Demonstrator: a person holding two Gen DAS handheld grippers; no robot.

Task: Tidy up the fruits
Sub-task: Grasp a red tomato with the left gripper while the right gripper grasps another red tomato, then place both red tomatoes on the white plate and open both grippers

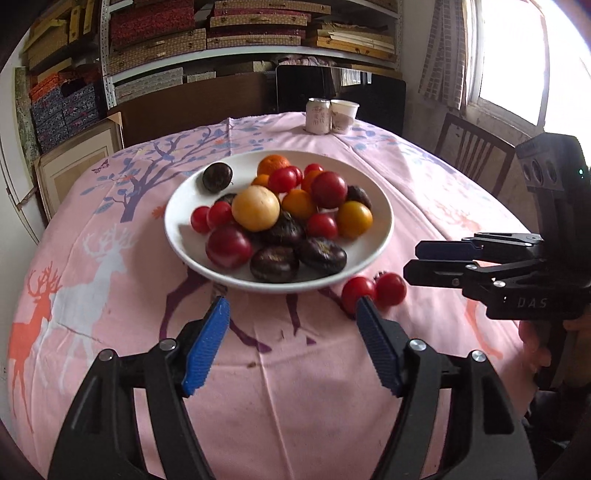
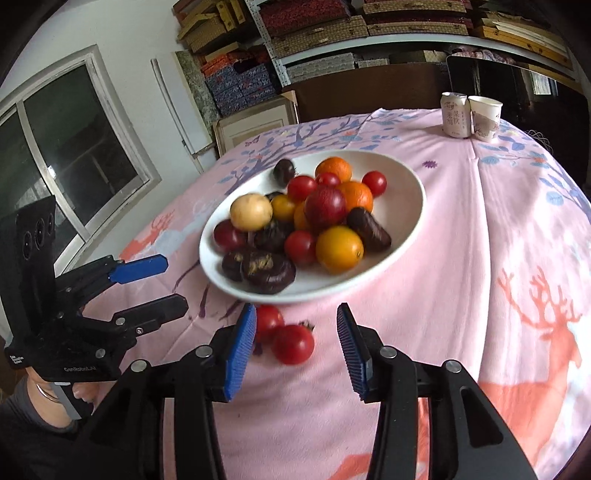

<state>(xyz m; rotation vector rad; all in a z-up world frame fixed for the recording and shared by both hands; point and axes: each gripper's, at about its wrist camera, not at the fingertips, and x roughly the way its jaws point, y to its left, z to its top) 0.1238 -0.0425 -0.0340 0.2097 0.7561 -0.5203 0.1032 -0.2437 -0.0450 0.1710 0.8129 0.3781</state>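
A white plate (image 1: 373,243) on the pink tablecloth holds several fruits: red tomatoes, oranges, a yellow fruit (image 1: 255,208) and dark purple fruits. It also shows in the right wrist view (image 2: 406,229). Two red tomatoes (image 1: 373,290) lie on the cloth just in front of the plate; they also show in the right wrist view (image 2: 284,334). My left gripper (image 1: 291,306) is open and empty, in front of the plate. My right gripper (image 2: 295,314) is open and empty, with the two tomatoes just ahead between its fingers. It shows from the side in the left wrist view (image 1: 412,260).
A drink can (image 1: 317,115) and a paper cup (image 1: 343,115) stand at the table's far edge. A wooden chair (image 1: 472,155) stands at the right. Shelves of boxes (image 1: 240,33) fill the back wall. The tablecloth (image 1: 295,398) covers the round table.
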